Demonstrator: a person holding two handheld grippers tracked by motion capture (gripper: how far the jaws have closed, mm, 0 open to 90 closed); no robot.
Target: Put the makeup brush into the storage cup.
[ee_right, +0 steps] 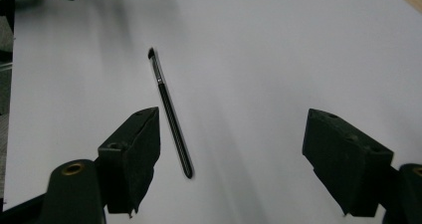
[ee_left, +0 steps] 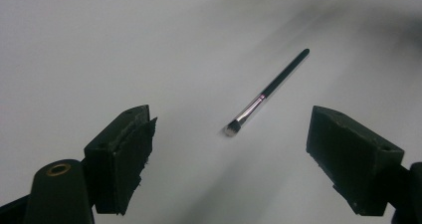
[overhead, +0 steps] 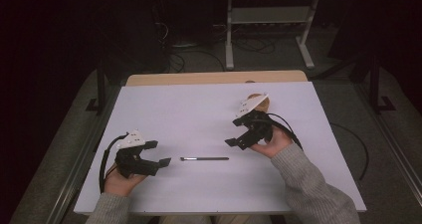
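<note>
A thin black makeup brush (overhead: 204, 159) with a silver ferrule lies flat on the white table (overhead: 189, 109), its bristle end pointing left. My left gripper (overhead: 158, 153) rests at the table's front left, open, with its jaws facing the bristle end of the brush (ee_left: 266, 90) a short way off. My right gripper (overhead: 234, 131) hovers to the right and slightly behind the handle end, open and empty. In the right gripper view the brush (ee_right: 170, 109) lies just beyond the left jaw, touching nothing.
A wooden strip (overhead: 214, 77) edges the table's far side. Beyond it on the dark floor stand a white metal frame (overhead: 268, 30) and loose cables (overhead: 184, 55). A black cable (overhead: 358, 144) trails off the table's right side.
</note>
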